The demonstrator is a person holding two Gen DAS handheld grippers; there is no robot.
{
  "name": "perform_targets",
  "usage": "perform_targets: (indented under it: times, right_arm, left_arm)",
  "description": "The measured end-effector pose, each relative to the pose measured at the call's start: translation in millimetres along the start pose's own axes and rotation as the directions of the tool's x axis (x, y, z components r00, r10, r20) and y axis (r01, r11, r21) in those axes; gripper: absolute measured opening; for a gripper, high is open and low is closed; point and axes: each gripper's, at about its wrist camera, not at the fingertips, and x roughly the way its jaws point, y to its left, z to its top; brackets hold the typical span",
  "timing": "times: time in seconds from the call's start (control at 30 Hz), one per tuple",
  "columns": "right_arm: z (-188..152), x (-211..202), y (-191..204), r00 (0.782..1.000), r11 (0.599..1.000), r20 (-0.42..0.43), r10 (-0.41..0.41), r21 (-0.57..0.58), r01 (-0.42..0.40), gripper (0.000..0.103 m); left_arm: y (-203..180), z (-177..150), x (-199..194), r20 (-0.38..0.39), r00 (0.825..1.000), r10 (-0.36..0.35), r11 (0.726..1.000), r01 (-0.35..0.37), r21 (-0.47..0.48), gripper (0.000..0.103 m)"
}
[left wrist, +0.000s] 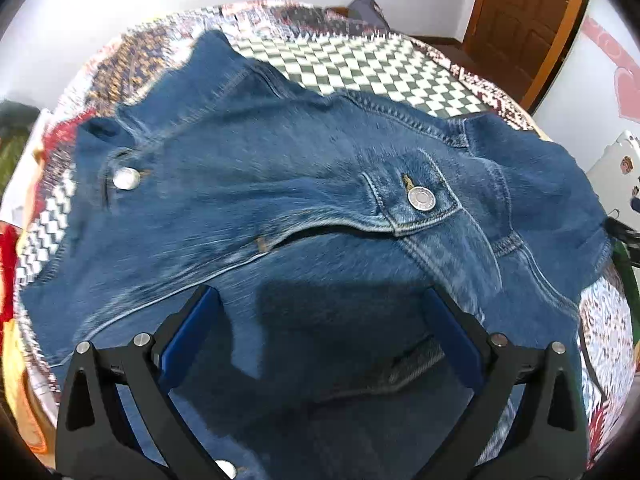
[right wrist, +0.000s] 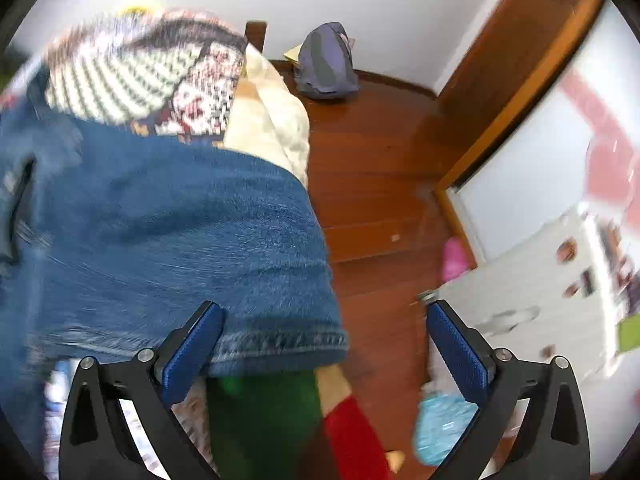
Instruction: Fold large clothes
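A dark blue denim jacket [left wrist: 280,184] with silver metal snap buttons [left wrist: 421,199] is spread across a bed covered by a patterned quilt [left wrist: 360,68] with a black-and-white checked centre and a red, white and orange border. In the left wrist view, the left tongs [left wrist: 320,320], black with blue padded fingers [left wrist: 188,336], are seen above the lower part of the jacket. They are held wide apart, and nothing is gripped between them; a shadow is cast on the denim below.

In the right wrist view, the right tongs [right wrist: 324,332] are also spread wide and nothing is held. They are seen over the hemmed edge of the jacket [right wrist: 168,240], which hangs over the side of the bed. A reddish-brown wooden floor [right wrist: 372,168] is visible beside the bed, and a grey-purple bag [right wrist: 326,64] is seen near the white wall. The picture is blurred.
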Motion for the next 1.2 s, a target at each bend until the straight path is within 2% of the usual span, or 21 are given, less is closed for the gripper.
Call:
perform_targets:
  times: [0.07,0.13,0.23,0.33,0.37,0.43,0.47,0.5,0.6,0.77,0.83,0.87,0.93,1.0,1.1,1.2]
  right_arm:
    - [-5.3,-11.4,-7.7,0.995,0.992,0.012,0.103,0.074,-0.104,0.102]
    - [-7.3,-17.6,-20.0,0.974,0.961,0.014,0.225,0.161,-0.225,0.101]
    - [-15.9,-21.4,-24.7,0.919,0.878,0.019,0.395,0.287,-0.383,0.098]
    - [-20.8,-15.9,-31.2,0.864,0.791,0.022,0.502,0.392,-0.470,0.090]
    - [-22.6,-9.8,-32.4,0.847,0.761,0.020,0.532,0.429,-0.488,0.089]
    - [-25.7,2.7,-31.6,0.835,0.732,0.006,0.550,0.478,-0.486,0.078]
    - [-24.4,10.9,-29.9,0.826,0.717,-0.003,0.564,0.497,-0.488,0.076]
    - [-24.6,17.4,-28.7,0.815,0.702,-0.010,0.579,0.514,-0.493,0.075]
    - [-27.0,27.3,-27.6,0.804,0.675,-0.009,0.594,0.549,-0.493,0.075]
    - [-22.8,40.6,-23.0,0.818,0.669,-0.013,0.575,0.583,-0.461,0.074]
    - [-21.1,46.2,-21.1,0.832,0.672,-0.024,0.554,0.603,-0.430,0.069]
    - [-18.9,49.2,-18.3,0.845,0.684,-0.039,0.534,0.607,-0.405,0.067]
    - [-15.0,51.5,-12.7,0.874,0.723,-0.068,0.481,0.594,-0.352,0.051]
    - [-10.1,49.9,-4.1,0.904,0.772,-0.083,0.420,0.556,-0.308,0.044]
    - [-5.8,37.0,3.5,0.932,0.827,-0.071,0.356,0.489,-0.279,0.031]
    - [1.2,14.9,6.6,0.947,0.851,-0.020,0.322,0.444,-0.280,0.019]
  left_arm:
    - [-2.3,3.6,10.6,-0.015,1.000,0.009,1.000,-0.010,-0.015,0.103]
    - [-4.4,7.5,16.0,-0.018,1.000,0.020,1.000,-0.020,-0.019,0.103]
    - [-7.3,11.5,19.3,-0.018,0.999,0.031,0.999,-0.031,-0.023,0.103]
    - [-14.6,14.7,23.1,0.001,0.998,0.063,0.998,-0.063,0.023,0.103]
    - [-17.1,15.9,24.1,0.009,0.997,0.078,0.996,-0.078,0.045,0.103]
    - [-19.2,15.4,20.8,0.014,0.996,0.091,0.994,-0.092,0.056,0.103]
    - [-18.8,14.7,18.4,0.017,0.996,0.090,0.994,-0.091,0.054,0.103]
    - [-17.9,13.0,15.6,0.019,0.996,0.084,0.995,-0.085,0.048,0.103]
    - [-11.4,7.5,6.3,0.018,0.999,0.045,0.999,-0.046,0.022,0.103]
    - [-2.8,-6.4,-11.3,0.018,0.999,-0.034,0.999,0.034,-0.012,0.103]
    - [-3.6,-12.1,-19.0,0.026,0.999,-0.041,0.999,0.041,-0.006,0.103]
    - [-4.7,-15.3,-24.2,0.035,0.999,-0.040,0.999,0.040,0.003,0.103]
    - [-7.8,-20.6,-34.6,0.054,0.998,-0.044,0.999,0.043,0.018,0.103]
    - [-9.1,-23.5,-43.9,0.075,0.996,-0.043,0.999,0.041,0.033,0.103]
    - [-10.9,-25.4,-59.8,0.117,0.993,-0.033,0.998,0.027,0.059,0.103]
    - [-9.6,-25.9,-75.5,0.153,0.988,-0.031,0.997,0.019,0.076,0.103]
